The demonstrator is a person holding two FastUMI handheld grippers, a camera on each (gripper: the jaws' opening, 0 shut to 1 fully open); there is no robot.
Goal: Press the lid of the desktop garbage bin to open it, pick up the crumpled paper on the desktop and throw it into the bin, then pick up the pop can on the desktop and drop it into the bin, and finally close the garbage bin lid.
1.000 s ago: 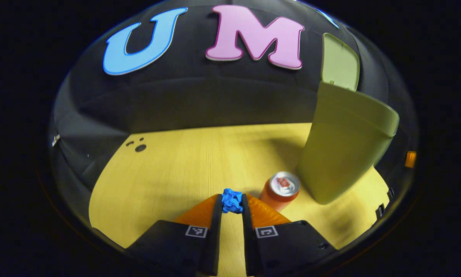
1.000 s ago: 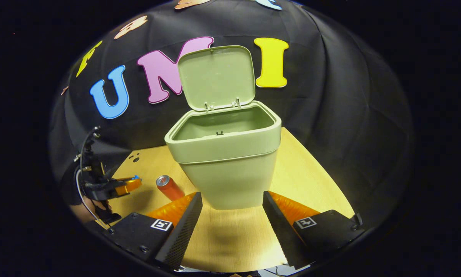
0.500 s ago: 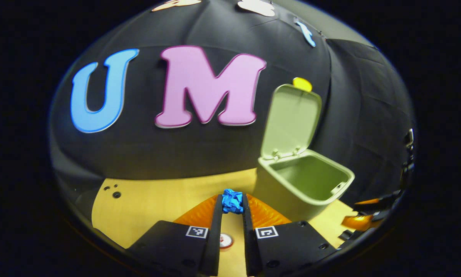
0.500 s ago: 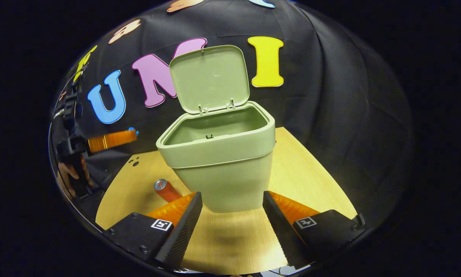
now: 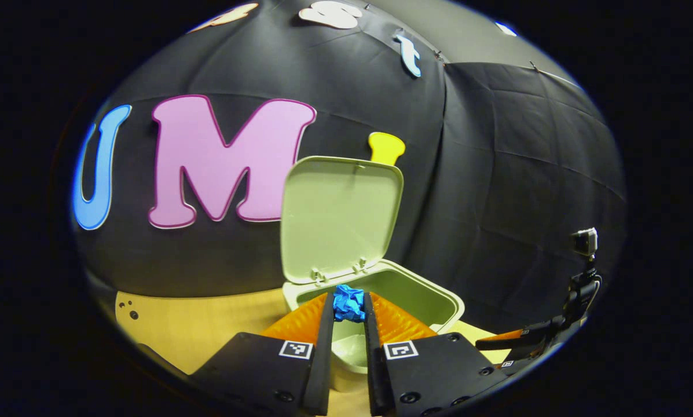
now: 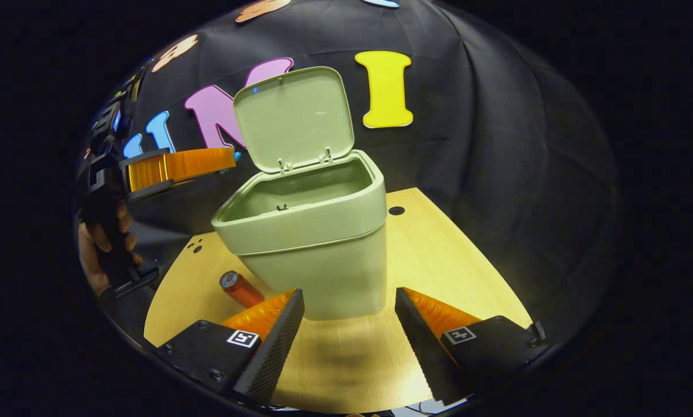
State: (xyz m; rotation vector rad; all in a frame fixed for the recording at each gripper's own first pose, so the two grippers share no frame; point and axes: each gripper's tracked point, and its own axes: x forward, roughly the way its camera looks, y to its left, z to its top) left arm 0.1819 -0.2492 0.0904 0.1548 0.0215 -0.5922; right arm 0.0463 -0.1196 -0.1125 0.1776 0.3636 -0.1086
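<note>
My left gripper [image 5: 348,307] is clamped on the blue paper [image 5: 348,303]; both fingers press against the wad at their tips. In the left gripper view the paper hangs over the near rim of the open bin [image 5: 433,301], with the bin's hollow directly beyond and below it. The lid [image 5: 340,214] stands raised at the far side on its hinges. In the right gripper view the left gripper [image 6: 230,156] is raised to the left of the bin [image 6: 317,255], about level with the lid [image 6: 294,116], and my hand [image 6: 100,249] grips its handle below.

My right gripper [image 6: 349,315] has its fingers spread wide apart and holds nothing. It sits low over the table [image 6: 450,260], just in front of the bin's base. In the left gripper view it [image 5: 531,341] appears at the lower right edge.

The can [image 6: 241,288] lies tilted on the table just left of the bin's base, near my right gripper's left finger. The bin interior visible in both views is bare.
</note>
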